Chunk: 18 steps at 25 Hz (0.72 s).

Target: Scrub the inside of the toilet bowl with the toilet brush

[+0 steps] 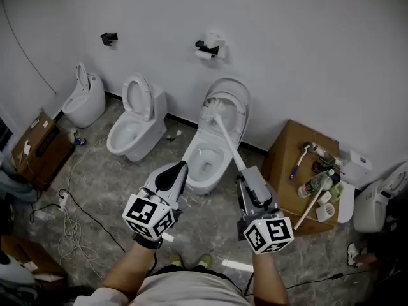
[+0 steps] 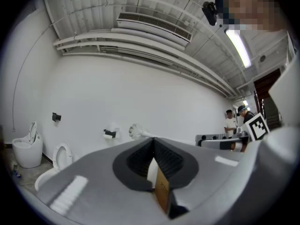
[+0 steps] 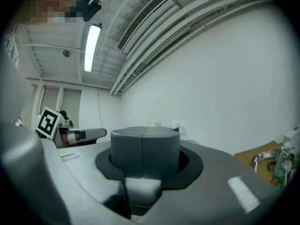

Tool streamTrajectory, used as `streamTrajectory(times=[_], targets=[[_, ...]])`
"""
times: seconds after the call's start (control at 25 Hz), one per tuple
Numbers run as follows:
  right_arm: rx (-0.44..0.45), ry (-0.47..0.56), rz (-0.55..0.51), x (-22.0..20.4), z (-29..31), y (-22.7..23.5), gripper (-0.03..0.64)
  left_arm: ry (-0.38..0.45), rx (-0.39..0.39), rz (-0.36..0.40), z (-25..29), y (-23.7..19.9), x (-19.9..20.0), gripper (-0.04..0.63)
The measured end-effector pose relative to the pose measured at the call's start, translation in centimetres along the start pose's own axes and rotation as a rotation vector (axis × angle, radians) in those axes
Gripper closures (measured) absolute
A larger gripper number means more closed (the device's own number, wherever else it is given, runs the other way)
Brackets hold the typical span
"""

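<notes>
Right tool (image 1: 249, 174) grasping toilet brush (image 1: 227, 140) | left tool (image 1: 178, 169) clenched, empty | toilet bowl (image 1: 205, 160) below brush | brown box (image 1: 284, 153) right.

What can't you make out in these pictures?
- Head view: the bowl is too small to show dirt or water.
- Head view: the brush head is white against the white lid; whether they touch is unclear.
- Right gripper view: the right gripper has shut jaws that hide the handle.
- Head view: the items on the box are too small to name.
- Head view: the right toilet is cut off by the edge.
</notes>
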State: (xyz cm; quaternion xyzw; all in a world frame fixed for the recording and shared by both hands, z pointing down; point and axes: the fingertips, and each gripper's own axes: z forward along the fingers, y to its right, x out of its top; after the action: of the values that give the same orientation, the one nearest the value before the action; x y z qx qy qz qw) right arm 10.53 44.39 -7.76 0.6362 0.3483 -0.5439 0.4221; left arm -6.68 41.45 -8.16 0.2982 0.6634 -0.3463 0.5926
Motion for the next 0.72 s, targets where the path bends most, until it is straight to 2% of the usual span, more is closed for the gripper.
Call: streamTrajectory(times=[0.52,0.72], targets=[[0.022,-0.010,0.016,-0.7,-1.8,4.7,0.453,0.058,0.005,0.017,2.2,2.9,-0.1,0.589],[0.019,-0.012,0.036,-1.1,-1.9,6.0,0.453,0.047,0.007,0.020,3.3,3.2,-0.2,0.589]])
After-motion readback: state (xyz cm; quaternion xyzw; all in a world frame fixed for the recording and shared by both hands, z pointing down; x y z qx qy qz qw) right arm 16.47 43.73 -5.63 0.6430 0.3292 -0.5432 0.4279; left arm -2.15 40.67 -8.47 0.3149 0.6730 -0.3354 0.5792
